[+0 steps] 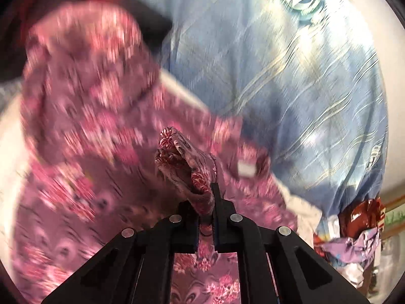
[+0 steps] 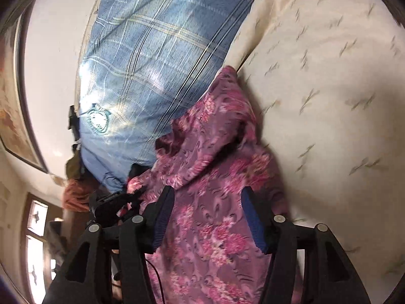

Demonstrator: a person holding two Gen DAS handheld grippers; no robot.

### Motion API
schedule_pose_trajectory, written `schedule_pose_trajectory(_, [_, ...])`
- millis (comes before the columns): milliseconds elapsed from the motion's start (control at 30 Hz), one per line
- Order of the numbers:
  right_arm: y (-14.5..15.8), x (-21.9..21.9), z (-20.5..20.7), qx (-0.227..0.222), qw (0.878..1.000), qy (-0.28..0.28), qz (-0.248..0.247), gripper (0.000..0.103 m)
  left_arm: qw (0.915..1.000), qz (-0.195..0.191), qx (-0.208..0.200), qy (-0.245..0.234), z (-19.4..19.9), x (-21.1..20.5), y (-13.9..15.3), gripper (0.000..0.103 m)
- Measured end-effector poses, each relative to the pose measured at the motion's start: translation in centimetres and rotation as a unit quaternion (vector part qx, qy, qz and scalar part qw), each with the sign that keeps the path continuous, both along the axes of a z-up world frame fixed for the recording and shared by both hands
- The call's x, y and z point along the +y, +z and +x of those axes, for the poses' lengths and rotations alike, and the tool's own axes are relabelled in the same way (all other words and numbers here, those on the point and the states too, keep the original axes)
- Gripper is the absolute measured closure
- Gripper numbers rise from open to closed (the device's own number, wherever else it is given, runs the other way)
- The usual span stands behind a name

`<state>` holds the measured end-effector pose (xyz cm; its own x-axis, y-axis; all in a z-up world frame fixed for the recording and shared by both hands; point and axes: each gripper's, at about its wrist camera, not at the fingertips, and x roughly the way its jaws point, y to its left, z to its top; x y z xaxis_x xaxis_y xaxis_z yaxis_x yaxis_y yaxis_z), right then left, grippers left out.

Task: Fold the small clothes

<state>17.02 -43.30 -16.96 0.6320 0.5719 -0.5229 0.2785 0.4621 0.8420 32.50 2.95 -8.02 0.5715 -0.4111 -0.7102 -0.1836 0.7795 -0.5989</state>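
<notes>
A pink-purple floral garment (image 1: 83, 116) hangs and drapes across the left and middle of the left wrist view, blurred by motion. My left gripper (image 1: 205, 202) is shut on a bunched fold of this garment, which sticks up between the fingers. In the right wrist view the same floral garment (image 2: 215, 172) lies between my right gripper's fingers. My right gripper (image 2: 206, 217) is open, its blue-padded fingers (image 2: 163, 217) standing apart on either side of the cloth without pinching it.
A blue plaid pillow (image 1: 291, 76) lies behind the garment and also shows in the right wrist view (image 2: 141, 71). A cream patterned sheet (image 2: 329, 88) covers the bed at right. A pile of mixed clothes (image 1: 354, 240) sits at lower right. A dark-framed window (image 2: 35, 240) is at lower left.
</notes>
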Motion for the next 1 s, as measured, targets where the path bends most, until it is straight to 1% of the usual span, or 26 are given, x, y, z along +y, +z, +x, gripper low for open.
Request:
schedule_pose_trajectory(67, [-0.9,0.7,0.7,-0.006,0.999,0.001,0.035,0.044,0.9998,0.013,-0.016,0.0,-0.2,0.5,1.2,0.097])
schedule_pose_trajectory(133, [-1.7,1.0,1.5,-0.008,0.997,-0.013,0.069,0.042,0.9991,0.028,-0.03,0.001,-0.6,0.4,2.1,0.097])
schedule_pose_trajectory(200, [-2.3,1.3,2.6,-0.014,0.995,-0.031,0.094,0.036,0.9986,0.038,-0.038,-0.002,-0.9,0.3,2.7,0.097])
schedule_pose_trajectory(267, [-2.9,1.7,4.1,-0.004,0.994,-0.052,0.097,0.033,0.9982,0.046,-0.038,-0.004,-1.0,0.3,3.0,0.097])
schedule_pose_trajectory(333, [-3.2,2.1,5.4,0.001,0.993,-0.06,0.102,0.034,0.9982,0.047,-0.035,-0.002,-0.9,0.3,3.0,0.097])
schedule_pose_trajectory(400, [-3.2,2.3,6.7,0.012,0.994,-0.069,0.086,0.035,0.9986,0.041,-0.032,0.001,-1.2,0.7,3.5,0.097])
schedule_pose_trajectory(433, [-3.2,2.3,6.9,0.02,0.994,-0.08,0.072,0.038,0.9988,0.039,-0.028,0.004,-1.4,0.8,3.5,0.097])
schedule_pose_trajectory(467, [-3.1,2.1,7.0,0.025,0.994,-0.092,0.06,0.058,0.999,0.037,-0.025,0.006,-1.4,0.9,3.6,0.097])
schedule_pose_trajectory(500, [-2.6,1.7,7.1,0.024,0.994,-0.1,0.035,0.099,0.9991,0.035,-0.023,0.006,-1.5,0.9,3.7,0.097])
schedule_pose_trajectory(533, [-2.0,1.2,7.1,0.02,0.995,-0.1,0.011,0.097,0.9991,0.038,-0.021,0.004,-1.4,0.7,3.5,0.096])
schedule_pose_trajectory(600, [-1.0,-0.3,6.1,0.002,0.991,-0.128,-0.033,0.098,0.9988,0.046,-0.014,-0.008,-1.2,0.0,2.5,0.095])
schedule_pose_trajectory(633, [-1.0,-0.8,5.7,0.001,0.99,-0.133,-0.053,0.098,0.9983,0.055,0.003,-0.017,-0.8,-0.7,1.1,0.095])
schedule_pose_trajectory(667, [-1.4,-1.3,5.6,0.011,0.988,-0.129,-0.078,0.098,0.9974,0.065,0.021,-0.021,-0.6,-1.3,-0.1,0.095])
schedule_pose_trajectory(700, [-2.4,-1.4,5.7,0.036,0.988,-0.115,-0.094,0.099,0.9961,0.076,0.039,-0.024,-0.4,-1.8,-1.4,0.095])
schedule_pose_trajectory(733, [-3.4,-1.5,5.7,0.053,0.988,-0.102,-0.099,0.1,0.9939,0.089,0.059,-0.026,-0.3,-2.2,-2.9,0.095])
schedule_pose_trajectory(767, [-3.7,-1.6,5.5,0.044,0.99,-0.093,-0.093,0.1,0.9925,0.094,0.073,-0.029,-0.3,-2.2,-3.7,0.095])
schedule_pose_trajectory(800, [-3.2,-1.7,5.2,0.037,0.991,-0.085,-0.099,0.094,0.992,0.093,0.079,-0.031,-0.5,-2.0,-4.3,0.095])
schedule_pose_trajectory(833, [-2.6,-1.6,4.8,0.034,0.991,-0.077,-0.102,0.093,0.9934,0.081,0.075,-0.034,-0.8,-1.4,-4.4,0.094])
schedule_pose_trajectory(867, [-2.1,-1.6,4.5,0.033,0.991,-0.072,-0.109,0.088,0.994,0.075,0.071,-0.036,-1.2,-0.9,-4.0,0.094])
schedule_pose_trajectory(900, [-1.3,-1.5,3.9,0.033,0.99,-0.064,-0.12,0.085,0.9944,0.073,0.066,-0.038,-1.7,-0.3,-3.5,0.093])
schedule_pose_trajectory(933, [-0.2,-1.5,3.2,0.025,0.989,-0.062,-0.13,0.085,0.9955,0.067,0.059,-0.034,-2.4,0.4,-2.8,0.093])
schedule_pose_trajectory(1000, [1.8,-1.6,2.3,-0.015,0.987,-0.064,-0.149,0.083,0.9978,0.045,0.043,-0.023,-3.4,1.4,-1.4,0.093])
